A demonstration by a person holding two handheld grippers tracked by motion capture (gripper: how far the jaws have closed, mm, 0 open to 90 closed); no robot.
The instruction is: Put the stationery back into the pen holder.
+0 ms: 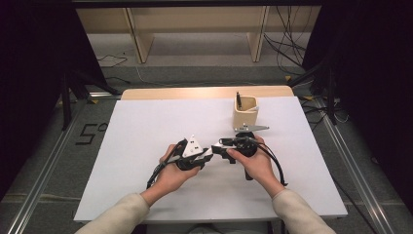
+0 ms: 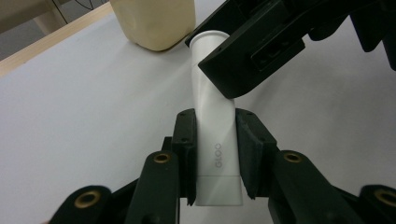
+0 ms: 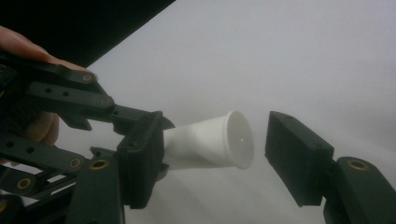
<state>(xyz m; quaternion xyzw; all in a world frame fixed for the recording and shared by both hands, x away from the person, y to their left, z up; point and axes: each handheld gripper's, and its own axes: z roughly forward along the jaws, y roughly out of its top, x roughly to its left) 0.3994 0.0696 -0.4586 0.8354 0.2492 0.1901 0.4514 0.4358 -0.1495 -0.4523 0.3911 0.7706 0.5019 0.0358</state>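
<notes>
A white glue tube with grey lettering on its flat end lies level between my two grippers, a little above the white table. My left gripper is shut on the tube's flat end, one pad on each side. In the high view this left gripper meets my right gripper near the table's middle. The tube's round cap end sits between the jaws of my right gripper, which is open: a gap shows between the cap and the right-hand pad. One right finger crosses in front of the tube.
A pale wooden pen holder with a dark pen in it stands at the back right of the table, just beyond my right hand. A wooden shelf frame and loose cables are on the floor behind.
</notes>
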